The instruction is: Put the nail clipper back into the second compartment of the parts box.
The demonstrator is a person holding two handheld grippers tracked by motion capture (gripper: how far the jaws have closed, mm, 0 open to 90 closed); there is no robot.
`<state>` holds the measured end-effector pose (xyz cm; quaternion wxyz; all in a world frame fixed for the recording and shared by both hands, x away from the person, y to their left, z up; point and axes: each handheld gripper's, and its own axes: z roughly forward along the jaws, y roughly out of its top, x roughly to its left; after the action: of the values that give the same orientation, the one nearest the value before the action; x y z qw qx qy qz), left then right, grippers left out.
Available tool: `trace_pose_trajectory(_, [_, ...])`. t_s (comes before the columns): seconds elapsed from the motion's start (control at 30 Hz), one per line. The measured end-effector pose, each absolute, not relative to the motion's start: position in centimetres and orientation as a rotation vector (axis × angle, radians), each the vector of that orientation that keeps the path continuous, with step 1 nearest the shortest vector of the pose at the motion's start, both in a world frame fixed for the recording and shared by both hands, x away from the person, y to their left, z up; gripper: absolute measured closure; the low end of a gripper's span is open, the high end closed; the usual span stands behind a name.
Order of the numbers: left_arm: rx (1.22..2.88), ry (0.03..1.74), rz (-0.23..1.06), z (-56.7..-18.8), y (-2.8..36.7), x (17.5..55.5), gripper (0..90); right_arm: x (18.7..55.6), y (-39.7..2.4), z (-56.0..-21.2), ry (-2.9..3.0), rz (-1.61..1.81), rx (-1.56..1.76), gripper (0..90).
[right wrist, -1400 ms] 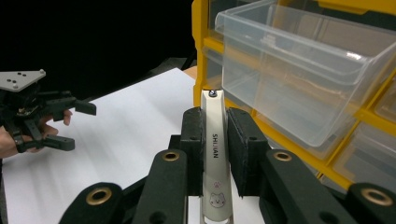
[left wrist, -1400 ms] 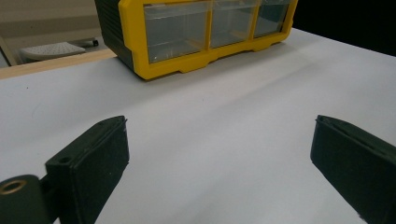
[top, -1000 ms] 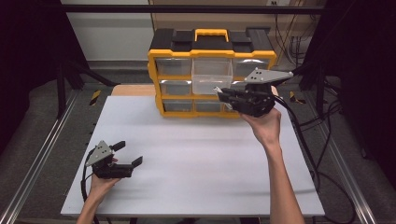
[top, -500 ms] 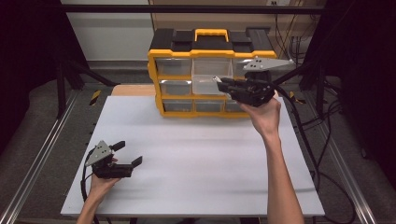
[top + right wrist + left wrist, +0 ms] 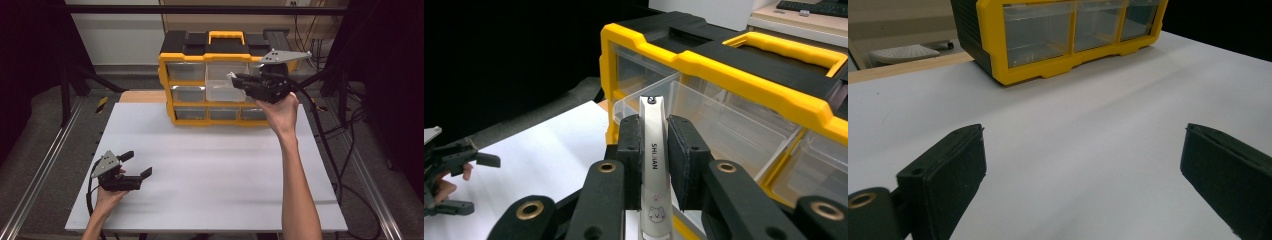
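Yellow-framed, one drawer cabinet (image 5: 216, 80) stands at the white worktop's (image 5: 210, 165) far edge with one clear drawer (image 5: 222, 85) pulled out, while the left hand-held gripper (image 5: 1083, 165) rests with jaws apart and the right hand-held gripper (image 5: 655, 145) clamps one nail clipper (image 5: 652, 150) over that drawer.

Black claw (image 5: 233, 76) — brass screws (grey plate)

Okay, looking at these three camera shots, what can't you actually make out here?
- Nail clipper, right gripper view: its middle is covered by the clamping jaws, its lower end cut off by the bottom edge.
- Same clipper, high view: too small, hidden behind the right gripper.
- Closed drawers of the yellow organizer: contents unclear through blurry clear plastic.
- Open drawer: its floor is partly blocked by the jaws.
- Left gripper, left gripper view: body cut off at the bottom.
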<state>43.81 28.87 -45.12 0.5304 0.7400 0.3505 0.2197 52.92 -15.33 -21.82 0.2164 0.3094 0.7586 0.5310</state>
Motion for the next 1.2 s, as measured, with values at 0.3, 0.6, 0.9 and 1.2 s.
trace_pose_trajectory(0.3, [1.767, 0.835, 0.523, -45.1, 28.9, 43.8, 4.3, 54.1, -15.0, -21.4, 2.090, 1.457, 0.877, 77.5])
trace_pose_trajectory(0.6, [1.766, 0.837, 0.522, -45.1, 28.9, 43.8, 4.3, 55.2, -14.5, -20.9, 2.079, 1.456, 0.889, 77.5])
trace_pose_trajectory(0.9, [1.766, 0.836, 0.524, -45.1, 29.0, 43.8, 4.2, 56.6, -14.2, -21.0, 2.071, 1.449, 0.917, 77.5])
trace_pose_trajectory(1.2, [1.762, 0.843, 0.526, -45.1, 29.1, 43.7, 4.2, 57.7, -14.1, -21.3, 2.055, 1.426, 0.953, 77.5])
